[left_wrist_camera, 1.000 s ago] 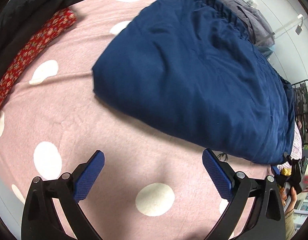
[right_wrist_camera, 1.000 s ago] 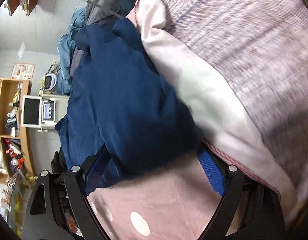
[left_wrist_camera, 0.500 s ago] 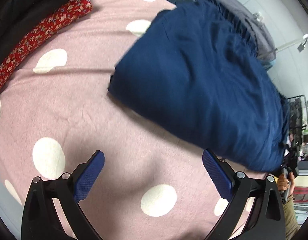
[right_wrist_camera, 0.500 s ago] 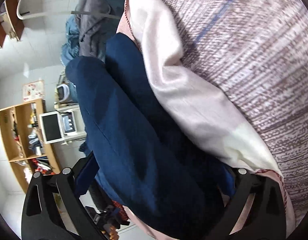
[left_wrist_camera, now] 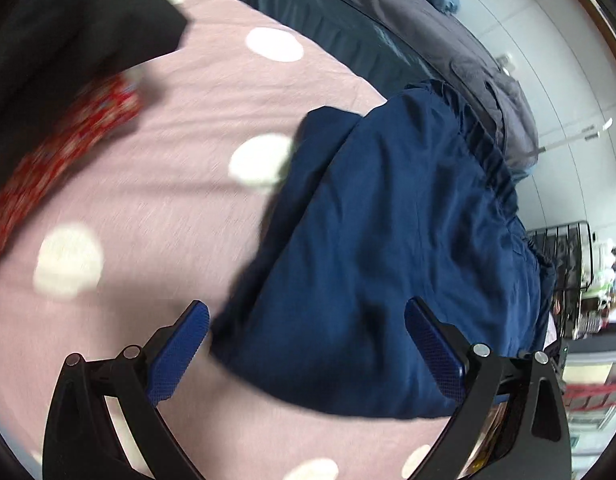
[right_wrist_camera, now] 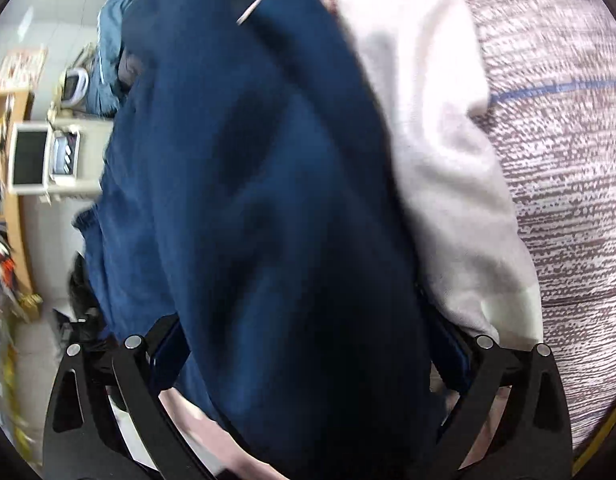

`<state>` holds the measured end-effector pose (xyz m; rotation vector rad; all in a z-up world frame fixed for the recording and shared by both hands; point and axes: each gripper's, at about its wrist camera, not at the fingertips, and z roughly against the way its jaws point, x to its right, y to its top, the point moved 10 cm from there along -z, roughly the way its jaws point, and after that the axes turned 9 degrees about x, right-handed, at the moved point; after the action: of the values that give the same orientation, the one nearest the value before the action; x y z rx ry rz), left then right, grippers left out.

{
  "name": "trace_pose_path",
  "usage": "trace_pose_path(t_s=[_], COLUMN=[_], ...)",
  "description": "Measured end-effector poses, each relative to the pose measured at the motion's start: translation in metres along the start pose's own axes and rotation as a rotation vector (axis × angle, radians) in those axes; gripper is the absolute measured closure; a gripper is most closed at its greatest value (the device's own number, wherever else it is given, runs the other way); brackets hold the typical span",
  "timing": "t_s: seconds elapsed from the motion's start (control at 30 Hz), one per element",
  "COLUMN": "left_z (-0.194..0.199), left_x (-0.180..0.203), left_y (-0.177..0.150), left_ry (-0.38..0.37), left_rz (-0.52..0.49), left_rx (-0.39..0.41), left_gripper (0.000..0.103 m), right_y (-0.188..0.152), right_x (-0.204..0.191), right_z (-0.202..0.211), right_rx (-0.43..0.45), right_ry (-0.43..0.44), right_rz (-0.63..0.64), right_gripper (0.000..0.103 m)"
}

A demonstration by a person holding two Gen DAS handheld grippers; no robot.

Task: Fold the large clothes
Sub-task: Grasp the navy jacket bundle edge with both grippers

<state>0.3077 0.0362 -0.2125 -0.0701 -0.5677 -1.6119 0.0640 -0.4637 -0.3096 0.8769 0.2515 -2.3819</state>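
**Navy Garment Folded on Dotted Cover, Both Grippers Spread**

While the folded navy-blue fabric garment [left_wrist_camera: 392, 240] is lying on the pink white-dotted bed cover [left_wrist_camera: 167, 216], the left gripper [left_wrist_camera: 305, 354] is hovering over the garment's near edge. Its jaws are standing wide apart, and the blue textured pads [left_wrist_camera: 179, 354] are gripping nothing; the cloth's lower left corner is showing in the gap between them, but the frames are not showing whether either pad is touching it.

In the left wrist view, the garment's gathered edge is facing the far right, next to a grey quilted blanket [left_wrist_camera: 448, 52]. A red floral-print cloth [left_wrist_camera: 63, 148] is lying at the cover's left edge, well apart from the garment, with a black fabric item [left_wrist_camera: 75, 20] beyond it.

In the right wrist view, the right gripper [right_wrist_camera: 308, 356] is also standing wide apart, with a thick fold of the navy garment [right_wrist_camera: 267, 200] filling the space between the fingers and hiding most of both pads. Whether the pads are pressing the cloth cannot be told. A cream fleece fabric [right_wrist_camera: 436, 152] is lying just beside the garment on the right, touching it, and a grey-and-white mottled knit textile [right_wrist_camera: 568, 180] is lying beyond that.
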Motion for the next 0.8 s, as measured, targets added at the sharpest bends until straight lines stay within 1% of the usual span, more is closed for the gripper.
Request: trace_pose_path(t_s=[0.03, 0.1, 0.13, 0.2, 0.23, 0.3, 0.37, 0.43, 0.53, 0.6, 0.67, 0.7, 0.73, 0.8], left_z=[-0.006, -0.028, -0.04, -0.058, -0.067, -0.08, -0.087, -0.088, -0.089, -0.089, -0.089, -0.091, -0.093, -0.094], left_x=[0.002, 0.008, 0.008, 0.007, 0.007, 0.008, 0.008, 0.01, 0.011, 0.016, 0.031, 0.035, 0.038, 0.04], left_y=[0.005, 0.009, 0.009, 0.01, 0.01, 0.011, 0.013, 0.015, 0.016, 0.018, 0.016, 0.014, 0.012, 0.01], left_ry=[-0.016, -0.064, -0.067, -0.052, -0.058, -0.093, -0.124, -0.149, -0.167, -0.179, -0.236, -0.219, -0.176, -0.151], left_rz=[-0.005, -0.007, -0.019, -0.063, -0.078, -0.068, -0.056, -0.072, -0.073, -0.053, -0.05, -0.066, -0.104, -0.123], left_rx=[-0.019, -0.09, -0.125, -0.158, -0.173, -0.197, -0.199, -0.191, -0.198, -0.184, -0.19, -0.188, -0.178, -0.166], left_gripper=[0.007, 0.007, 0.007, 0.007, 0.005, 0.005, 0.005, 0.005, 0.005, 0.006, 0.006, 0.006, 0.006, 0.006], right_y=[0.001, 0.002, 0.003, 0.003, 0.005, 0.007, 0.008, -0.001, -0.004, -0.007, -0.007, -0.007, -0.008, -0.01], right_x=[0.002, 0.002, 0.001, 0.001, 0.0, -0.002, 0.0, -0.001, -0.012, -0.015, -0.02, -0.021, -0.025, -0.03], right_z=[0.001, 0.001, 0.0, -0.003, -0.003, -0.004, -0.004, -0.006, -0.011, -0.013, -0.016, -0.016, -0.018, -0.019], right_rx=[-0.001, -0.005, -0.008, -0.013, -0.012, -0.009, -0.007, -0.004, 0.005, 0.016, 0.026, 0.03, 0.034, 0.05], right_ry=[0.009, 0.006, -0.004, -0.031, -0.04, -0.047, -0.051, -0.059, -0.071, -0.086, -0.11, -0.123, -0.135, -0.164], right_rz=[-0.015, -0.02, -0.011, 0.009, 0.008, 0.002, 0.001, 0.006, 0.006, -0.002, 0.001, 0.007, 0.015, 0.033], right_gripper=[0.005, 0.005, 0.005, 0.005, 0.005, 0.005, 0.005, 0.005, 0.005, 0.004, 0.004, 0.004, 0.005, 0.007])
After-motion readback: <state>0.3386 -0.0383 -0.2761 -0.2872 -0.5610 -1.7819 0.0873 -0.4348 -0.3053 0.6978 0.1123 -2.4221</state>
